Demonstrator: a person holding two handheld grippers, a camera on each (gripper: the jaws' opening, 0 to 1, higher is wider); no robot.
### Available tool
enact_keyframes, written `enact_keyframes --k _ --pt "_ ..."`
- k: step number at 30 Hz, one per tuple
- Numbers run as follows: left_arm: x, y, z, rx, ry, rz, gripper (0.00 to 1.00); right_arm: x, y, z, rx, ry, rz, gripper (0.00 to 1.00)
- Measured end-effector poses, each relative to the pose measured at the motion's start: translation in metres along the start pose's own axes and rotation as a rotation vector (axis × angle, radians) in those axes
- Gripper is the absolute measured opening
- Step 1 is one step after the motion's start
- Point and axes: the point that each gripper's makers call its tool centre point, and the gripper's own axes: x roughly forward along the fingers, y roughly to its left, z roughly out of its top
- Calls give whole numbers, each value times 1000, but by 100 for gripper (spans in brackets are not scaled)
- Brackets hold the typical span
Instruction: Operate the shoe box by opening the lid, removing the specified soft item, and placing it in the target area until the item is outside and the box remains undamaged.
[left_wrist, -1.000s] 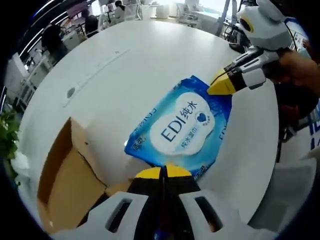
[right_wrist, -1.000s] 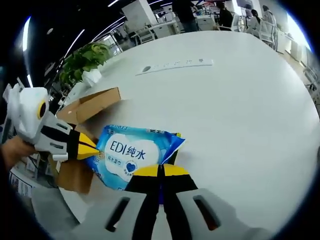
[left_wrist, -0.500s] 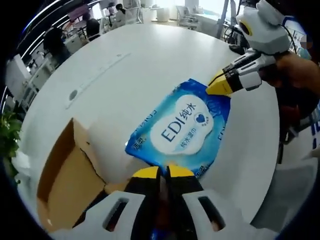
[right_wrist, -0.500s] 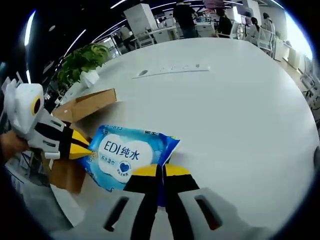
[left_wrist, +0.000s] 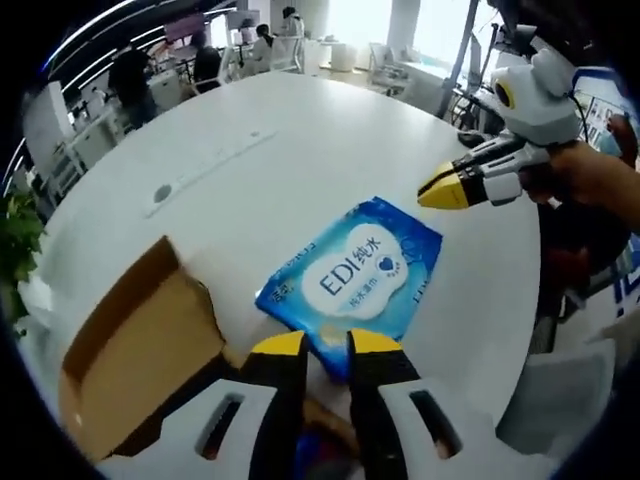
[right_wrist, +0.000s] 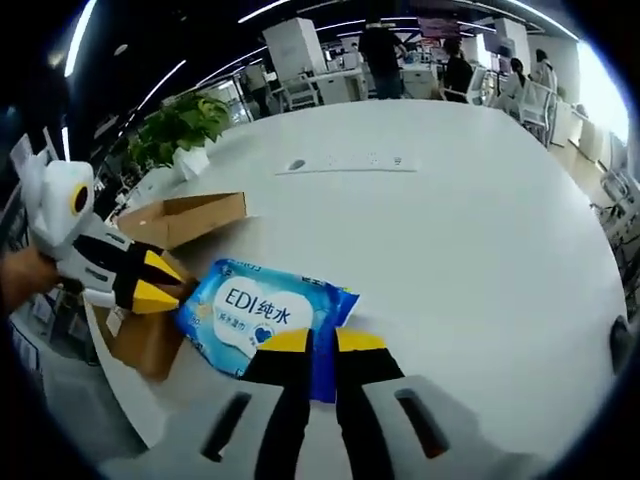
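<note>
A blue wet-wipes pack (left_wrist: 350, 272) printed "EDI" lies flat on the white round table (left_wrist: 300, 140), beside the open brown shoe box (left_wrist: 130, 350). My left gripper (left_wrist: 326, 348) stands open just short of the pack's near edge, touching nothing. In the right gripper view the pack (right_wrist: 255, 315) lies in front of my right gripper (right_wrist: 322, 342), whose jaws are parted with the pack's edge showing between them. The left gripper (right_wrist: 152, 281) shows there at the left, open, by the box (right_wrist: 175, 215). The right gripper (left_wrist: 440, 190) hovers clear of the pack's far corner.
A flat power strip (right_wrist: 350, 160) is set into the table further back. A potted plant (right_wrist: 180, 125) stands beyond the table edge past the box. Desks, chairs and people fill the room behind. A hand (left_wrist: 600, 180) holds the right gripper.
Both grippers have opened and let go of the wipes pack, which now rests flat on the table. Both have drawn back a little from it.
</note>
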Motion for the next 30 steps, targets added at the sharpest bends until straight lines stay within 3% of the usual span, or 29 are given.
enact_keyframes --k 16,30 --pt "-38 3 -17 -80 -86 11 21 -32 30 10 -110 -11 39 20" --pt "-69 20 -39 -113 -130 60 25 -50 79 17 -224 -10 109 27"
